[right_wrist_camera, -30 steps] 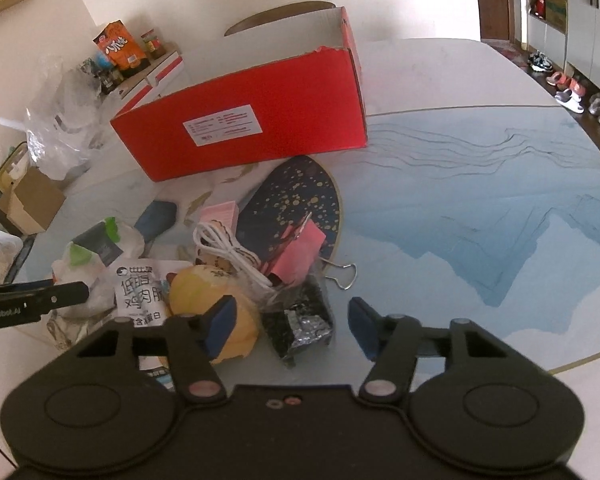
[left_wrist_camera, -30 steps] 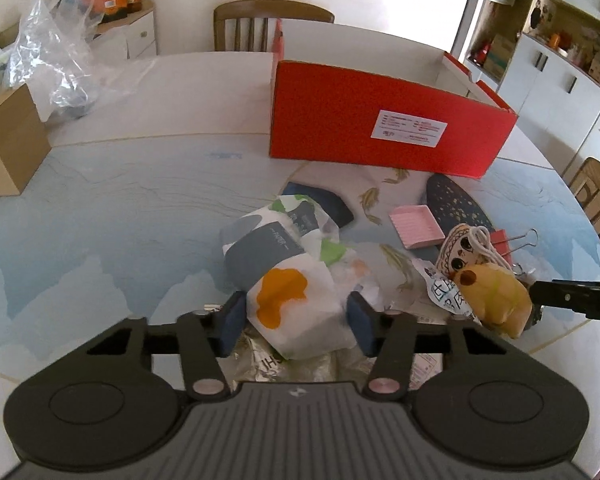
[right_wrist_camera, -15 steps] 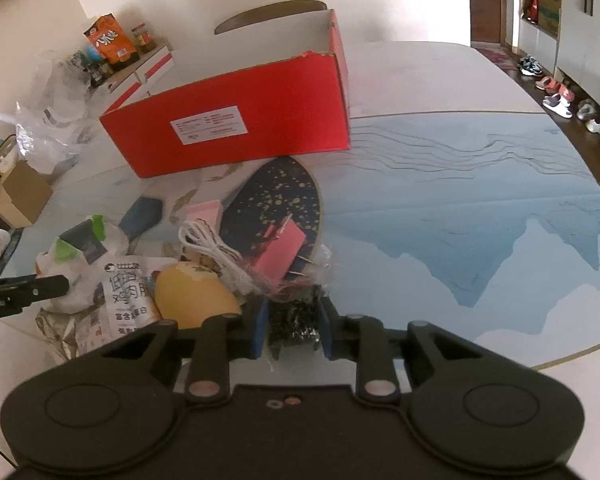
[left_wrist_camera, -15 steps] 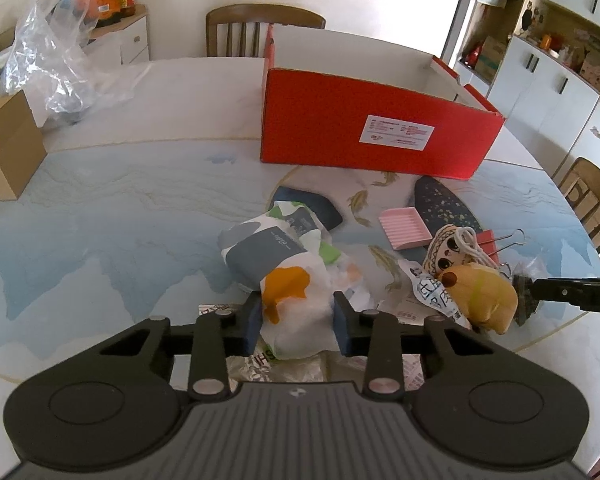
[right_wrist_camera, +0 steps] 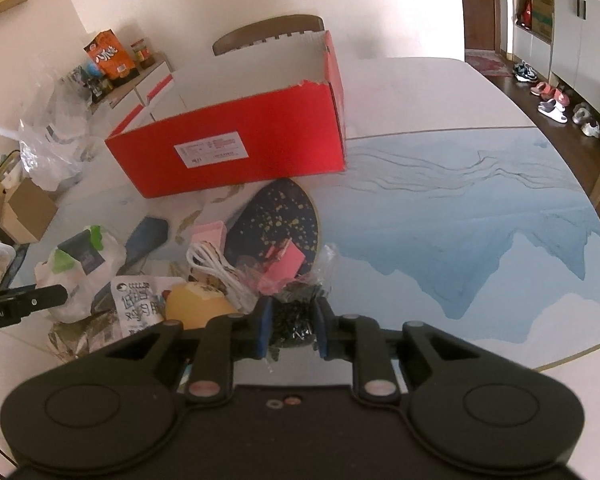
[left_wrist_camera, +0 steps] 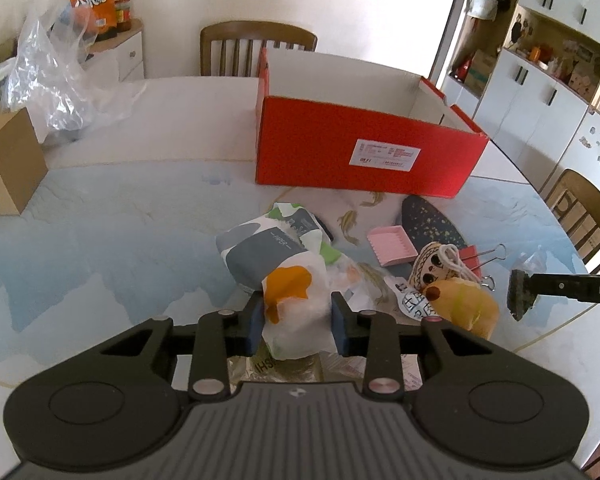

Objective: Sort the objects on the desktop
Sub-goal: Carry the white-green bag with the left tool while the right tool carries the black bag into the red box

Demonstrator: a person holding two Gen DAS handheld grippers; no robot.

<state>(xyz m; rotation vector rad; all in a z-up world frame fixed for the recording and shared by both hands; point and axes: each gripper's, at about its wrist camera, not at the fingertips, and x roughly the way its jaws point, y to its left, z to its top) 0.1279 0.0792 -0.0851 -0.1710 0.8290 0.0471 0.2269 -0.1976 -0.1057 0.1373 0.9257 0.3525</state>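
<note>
A pile of small items lies on the table in front of an open red box (left_wrist_camera: 364, 156). My left gripper (left_wrist_camera: 298, 320) is shut on a soft white packet with an orange patch (left_wrist_camera: 292, 284) at the near side of the pile. My right gripper (right_wrist_camera: 292, 332) is closing its jaws on a small clear bag of black bits (right_wrist_camera: 294, 312), and the pads press on its sides. That bag (left_wrist_camera: 520, 294) also shows at the right edge of the left wrist view. A yellow plush (right_wrist_camera: 196, 304) lies between the two grippers.
A white cable (right_wrist_camera: 212, 260), a pink binder clip (right_wrist_camera: 284, 260), a pink tray (left_wrist_camera: 392, 246) and a dark speckled oval board (left_wrist_camera: 432, 224) sit in the pile. A brown carton (left_wrist_camera: 12, 172) and a plastic bag (left_wrist_camera: 56, 76) stand far left. Chairs (left_wrist_camera: 256, 44) ring the table.
Both grippers went from open to closed: the left onto the white packet, the right onto the bag of black bits. Neither hand has shifted much.
</note>
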